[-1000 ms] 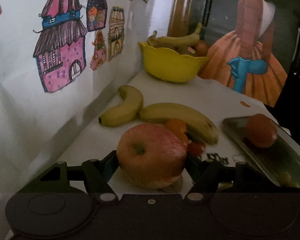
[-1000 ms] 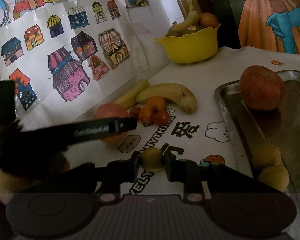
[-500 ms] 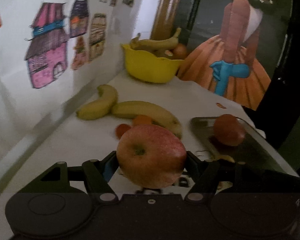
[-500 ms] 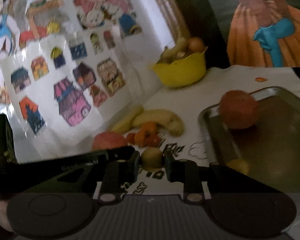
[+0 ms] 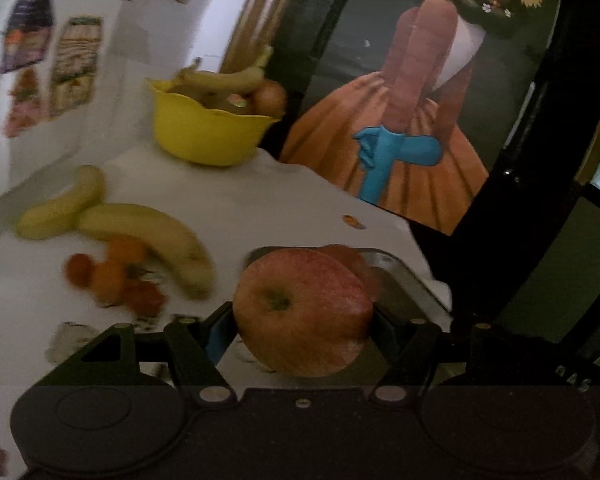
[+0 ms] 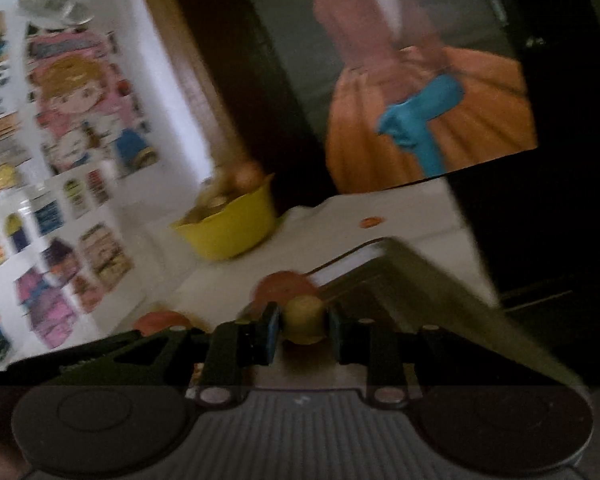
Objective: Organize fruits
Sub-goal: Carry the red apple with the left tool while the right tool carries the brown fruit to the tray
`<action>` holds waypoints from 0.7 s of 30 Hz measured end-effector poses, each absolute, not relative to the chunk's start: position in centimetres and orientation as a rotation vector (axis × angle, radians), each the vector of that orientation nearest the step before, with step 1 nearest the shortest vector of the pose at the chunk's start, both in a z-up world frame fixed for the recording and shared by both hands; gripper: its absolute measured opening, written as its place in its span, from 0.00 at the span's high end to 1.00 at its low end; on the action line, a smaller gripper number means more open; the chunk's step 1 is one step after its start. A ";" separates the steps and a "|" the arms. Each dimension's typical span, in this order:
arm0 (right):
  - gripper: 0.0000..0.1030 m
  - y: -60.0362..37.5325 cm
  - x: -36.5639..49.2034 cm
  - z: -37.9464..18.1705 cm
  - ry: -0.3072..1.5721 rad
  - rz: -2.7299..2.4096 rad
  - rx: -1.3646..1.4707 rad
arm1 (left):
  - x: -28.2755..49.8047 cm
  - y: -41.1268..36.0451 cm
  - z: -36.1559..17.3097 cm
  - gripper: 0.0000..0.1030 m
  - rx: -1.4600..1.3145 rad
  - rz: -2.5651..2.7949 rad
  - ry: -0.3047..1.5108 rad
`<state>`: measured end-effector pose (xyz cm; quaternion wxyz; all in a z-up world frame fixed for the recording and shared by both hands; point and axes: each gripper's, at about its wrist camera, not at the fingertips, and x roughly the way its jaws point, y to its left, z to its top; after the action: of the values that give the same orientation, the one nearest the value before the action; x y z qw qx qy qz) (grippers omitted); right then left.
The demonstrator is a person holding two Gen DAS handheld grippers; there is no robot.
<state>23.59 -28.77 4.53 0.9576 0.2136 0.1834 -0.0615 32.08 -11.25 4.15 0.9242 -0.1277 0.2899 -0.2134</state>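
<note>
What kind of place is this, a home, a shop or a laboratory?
Probably a home, perhaps a child's room or a dining corner. Colourful children's drawings of houses hang on the white wall, a yellow plastic bowl of bananas stands on the white printed tablecloth, and a large painted picture of an orange dress leans behind.

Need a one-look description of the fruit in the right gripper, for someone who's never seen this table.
Find the metal tray on the white table, right of the yellow bowl. In front of the tray's near corner the right gripper is shut on a small round yellow fruit. It is far smaller than the red apple just behind it, and yellow, not red.
</note>
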 end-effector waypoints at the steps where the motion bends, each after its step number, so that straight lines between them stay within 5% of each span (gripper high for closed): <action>1: 0.71 -29.1 23.7 4.4 0.373 -0.136 0.442 | 32.2 -11.8 4.1 0.30 -0.262 -0.447 0.597; 21: 0.71 -30.3 24.7 2.1 0.451 -0.194 0.457 | 33.0 -14.5 2.1 0.30 -0.278 -0.517 0.615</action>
<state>24.73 -30.30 2.10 0.9443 0.2241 0.2215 -0.0953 33.01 -14.51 2.10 0.9110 -0.1350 0.2982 -0.2510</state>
